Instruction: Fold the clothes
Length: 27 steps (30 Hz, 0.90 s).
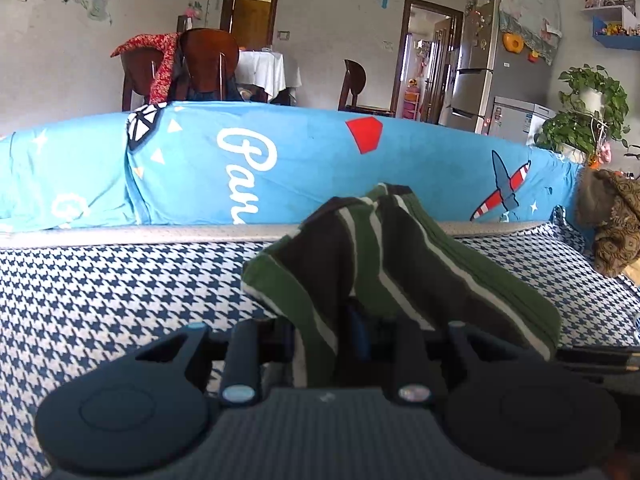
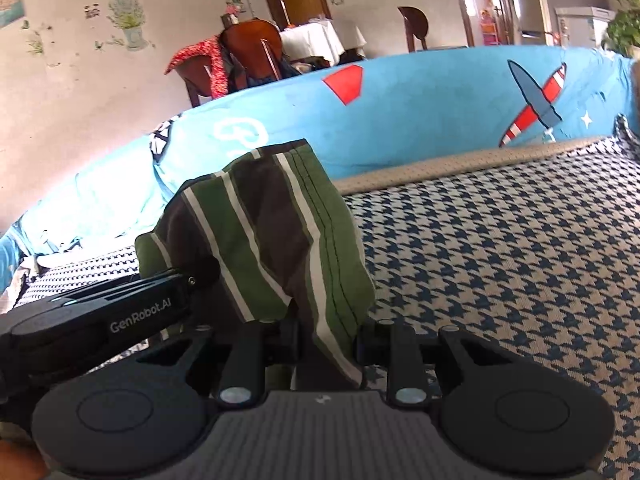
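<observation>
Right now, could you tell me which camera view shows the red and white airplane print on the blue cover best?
The right wrist view: the airplane print sits high and unobstructed on the blue cover. The left wrist view also shows the whole print, only smaller, toward the right beyond the striped garment.

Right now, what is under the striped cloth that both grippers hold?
Under the striped cloth lies the checked cover, and behind it the blue sheet. The cloth hides both grippers' fingertips and the cover directly below.
</observation>
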Tool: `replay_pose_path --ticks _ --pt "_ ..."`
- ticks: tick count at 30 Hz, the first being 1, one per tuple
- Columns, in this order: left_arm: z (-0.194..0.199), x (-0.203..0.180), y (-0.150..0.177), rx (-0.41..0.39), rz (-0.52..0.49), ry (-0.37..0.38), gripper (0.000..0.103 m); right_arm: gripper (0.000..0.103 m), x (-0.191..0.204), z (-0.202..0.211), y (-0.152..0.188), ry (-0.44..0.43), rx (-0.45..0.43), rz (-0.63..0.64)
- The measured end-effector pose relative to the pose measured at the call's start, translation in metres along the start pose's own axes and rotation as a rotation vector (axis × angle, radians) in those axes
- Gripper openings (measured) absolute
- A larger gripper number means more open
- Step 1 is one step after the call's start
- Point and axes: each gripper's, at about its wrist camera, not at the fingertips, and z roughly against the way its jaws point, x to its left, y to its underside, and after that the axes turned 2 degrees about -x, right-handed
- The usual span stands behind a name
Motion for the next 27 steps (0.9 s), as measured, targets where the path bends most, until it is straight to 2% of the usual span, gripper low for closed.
replay_pose_path --ticks 12,27 --pt "0.032 0.013 -0.008 -0.038 -0.009 -0.039 0.026 0.025 0.024 0.02 -0.003 -0.044 -0.041 0.039" --pt "0.045 0.023 -0.012 -0.056 -0.008 -0.071 0.026 0.025 0.037 0.024 -0.006 -0.075 -0.057 0.064"
